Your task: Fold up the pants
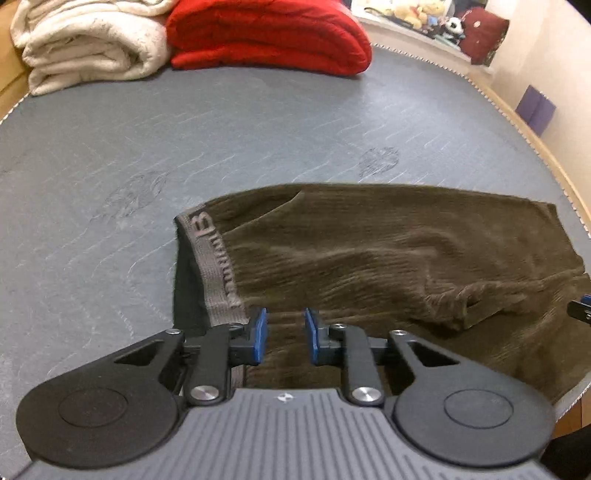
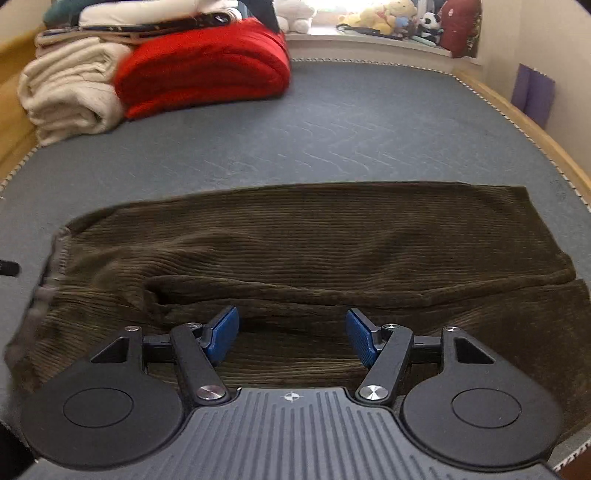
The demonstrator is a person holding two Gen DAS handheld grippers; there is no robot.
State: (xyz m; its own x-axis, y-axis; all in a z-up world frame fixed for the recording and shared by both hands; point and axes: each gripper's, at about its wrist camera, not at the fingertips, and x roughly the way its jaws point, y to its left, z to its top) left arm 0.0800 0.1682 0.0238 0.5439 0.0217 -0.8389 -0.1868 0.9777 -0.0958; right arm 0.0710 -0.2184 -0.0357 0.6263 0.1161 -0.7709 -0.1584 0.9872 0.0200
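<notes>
Dark olive corduroy pants (image 1: 388, 251) lie folded lengthwise on a grey mattress (image 1: 184, 129), their grey waistband (image 1: 218, 266) at the left end. My left gripper (image 1: 285, 332) hovers over the near edge of the pants just right of the waistband. Its blue pads stand a narrow gap apart with no cloth pinched between them. In the right wrist view the pants (image 2: 295, 236) stretch across the frame, one leg layered over the other. My right gripper (image 2: 291, 334) is wide open above the near leg, holding nothing.
A folded red blanket (image 1: 266, 33) and a cream blanket (image 1: 85, 48) are stacked at the far left of the mattress. Beyond the far edge, stuffed toys (image 1: 410, 14) sit on a ledge. A wooden bed frame (image 1: 517, 110) runs along the right side.
</notes>
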